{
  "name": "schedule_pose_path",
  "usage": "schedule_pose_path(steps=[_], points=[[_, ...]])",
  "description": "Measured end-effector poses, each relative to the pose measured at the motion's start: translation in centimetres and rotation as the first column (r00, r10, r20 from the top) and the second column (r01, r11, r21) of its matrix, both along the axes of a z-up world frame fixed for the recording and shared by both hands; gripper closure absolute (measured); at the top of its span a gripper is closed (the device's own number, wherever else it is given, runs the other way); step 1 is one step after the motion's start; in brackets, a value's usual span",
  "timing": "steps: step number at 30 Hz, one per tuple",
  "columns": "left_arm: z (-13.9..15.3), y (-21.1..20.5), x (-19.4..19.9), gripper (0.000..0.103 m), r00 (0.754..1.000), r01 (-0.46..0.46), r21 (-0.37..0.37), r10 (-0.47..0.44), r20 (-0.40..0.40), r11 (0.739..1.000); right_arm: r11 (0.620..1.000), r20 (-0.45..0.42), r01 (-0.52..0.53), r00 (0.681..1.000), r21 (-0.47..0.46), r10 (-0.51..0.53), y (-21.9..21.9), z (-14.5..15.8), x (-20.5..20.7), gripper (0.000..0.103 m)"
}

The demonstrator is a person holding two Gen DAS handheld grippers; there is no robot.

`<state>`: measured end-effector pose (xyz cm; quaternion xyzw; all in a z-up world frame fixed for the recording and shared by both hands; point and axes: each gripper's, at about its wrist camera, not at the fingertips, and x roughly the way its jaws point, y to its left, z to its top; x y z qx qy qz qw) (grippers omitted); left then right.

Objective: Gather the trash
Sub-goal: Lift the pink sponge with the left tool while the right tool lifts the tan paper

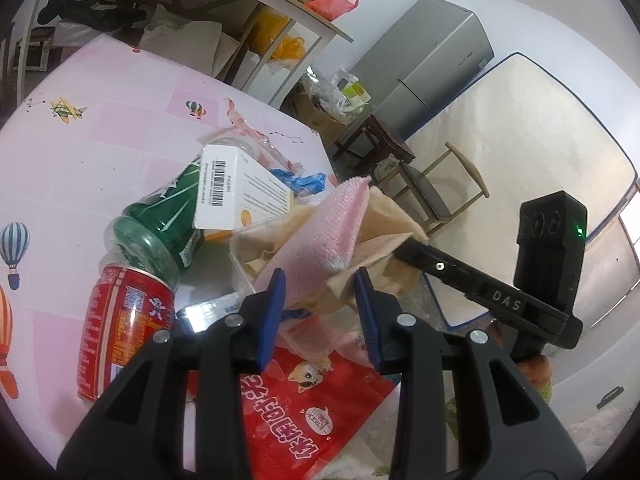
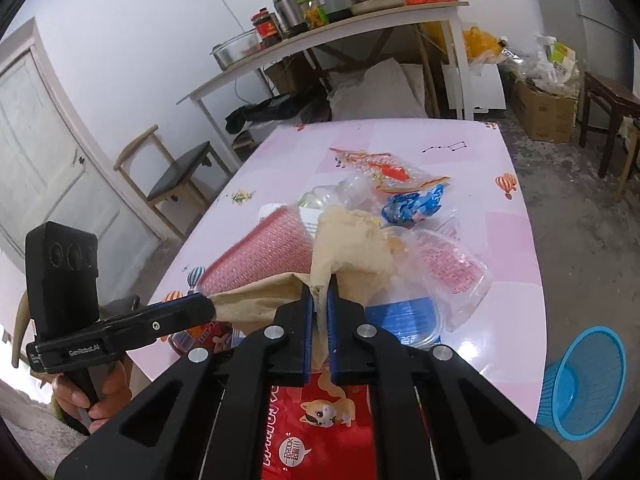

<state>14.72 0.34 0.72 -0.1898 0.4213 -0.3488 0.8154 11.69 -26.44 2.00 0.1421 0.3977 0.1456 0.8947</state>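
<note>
Paper crumpled in right claw, bulging toward table.

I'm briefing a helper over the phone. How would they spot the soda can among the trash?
Find the pink patterned tabletop with its pile of trash. At the pile's near left edge, a red metal drink can lies beside a green plastic bottle. It is the only metal cylinder; the nearby red foil snack bag is flat.

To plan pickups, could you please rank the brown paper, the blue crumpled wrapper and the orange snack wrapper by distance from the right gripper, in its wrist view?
1. Brown paper: clamped in the right gripper.
2. Blue crumpled wrapper: beyond, slightly right.
3. Orange snack wrapper: farthest, mid-table.
</note>
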Motion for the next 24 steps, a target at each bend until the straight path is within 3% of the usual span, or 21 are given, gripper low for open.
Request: schedule_pose_path(steps=[6, 8, 19, 24], points=[[0.9, -0.5, 0.2, 0.068, 0.999, -0.001, 0.045, -0.001, 0.038, 0.999, 1.0, -0.021, 0.001, 1.0, -0.027, -0.001, 0.4, -0.5, 0.1, 0.097], [1.2, -0.6, 0.3, 0.061, 0.998, -0.009, 0.058, 0.006, 0.059, 0.998, 1.0, -0.026, 0.01, 1.0, -0.027, -0.011, 0.2, -0.7, 0.0, 0.097], [2.6, 0.6, 0.6, 0.06, 0.982, -0.106, 0.17, 0.076, 0.172, 0.98, 0.996, 0.038, 0.021, 0.999, 0.087, -0.025, -1.7, 1.6, -0.6, 0.097], [2.2, 0.6, 2.3, 0.06, 0.987, -0.096, 0.196, 0.069, 0.143, 0.976, 0.995, 0.073, 0.019, 0.997, 0.099, -0.026, -1.7, 2.5, -0.6, 0.097]])
